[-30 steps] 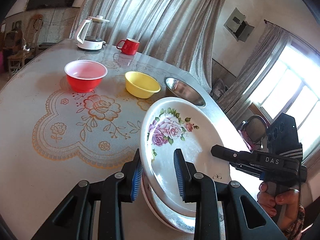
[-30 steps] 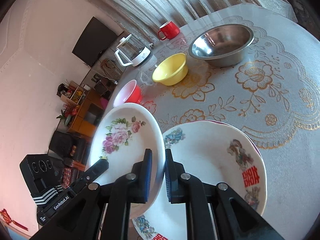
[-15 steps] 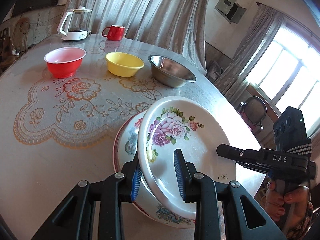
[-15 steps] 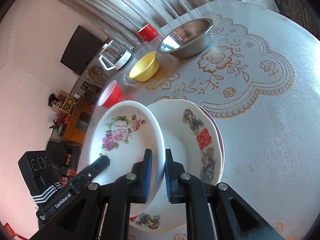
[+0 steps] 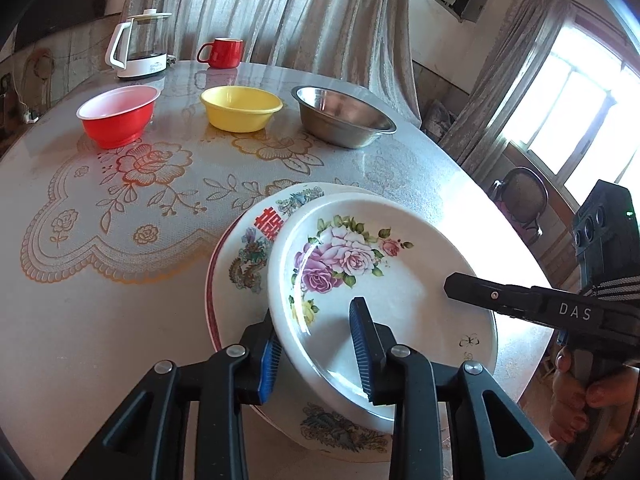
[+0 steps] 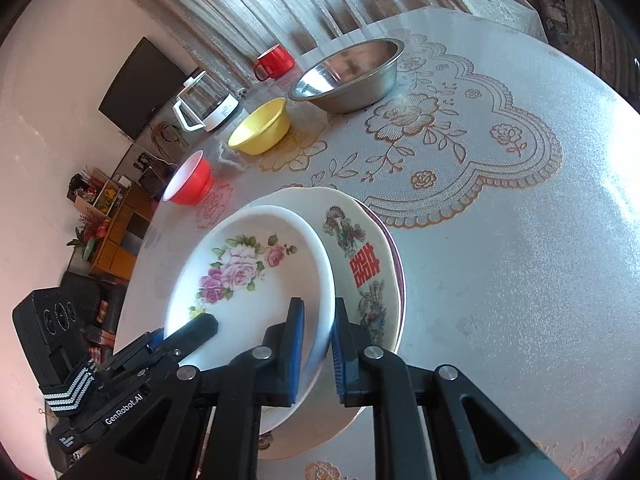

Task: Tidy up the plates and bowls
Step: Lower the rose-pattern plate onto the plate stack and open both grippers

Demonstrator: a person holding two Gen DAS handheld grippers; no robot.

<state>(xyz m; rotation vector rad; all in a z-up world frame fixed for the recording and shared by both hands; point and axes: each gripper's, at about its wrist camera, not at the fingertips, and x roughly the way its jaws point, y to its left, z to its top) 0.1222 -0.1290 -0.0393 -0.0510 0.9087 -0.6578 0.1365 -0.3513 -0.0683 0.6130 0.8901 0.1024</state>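
A white plate with pink roses (image 5: 360, 280) (image 6: 244, 276) lies tilted over a larger plate with red characters (image 5: 256, 240) (image 6: 360, 248), which rests on the table. My left gripper (image 5: 316, 352) straddles the rose plate's near-left rim, its jaws a little apart around it. My right gripper (image 6: 318, 348) is shut on the rose plate's right rim. A red bowl (image 5: 118, 114) (image 6: 188, 180), a yellow bowl (image 5: 240, 106) (image 6: 262, 126) and a steel bowl (image 5: 344, 118) (image 6: 348, 72) stand in a row further back.
A white kettle (image 5: 136, 50) (image 6: 204, 102) and a red mug (image 5: 222, 52) (image 6: 274, 62) stand at the table's far edge by the curtain. The round table (image 5: 80, 300) carries a lace-pattern cover. A chair (image 5: 520, 196) stands beyond the right edge.
The rose plate has come down from a steep tilt to lie lower over the red-character plate, with both grippers still at its rim. Both cameras have pulled back and risen.
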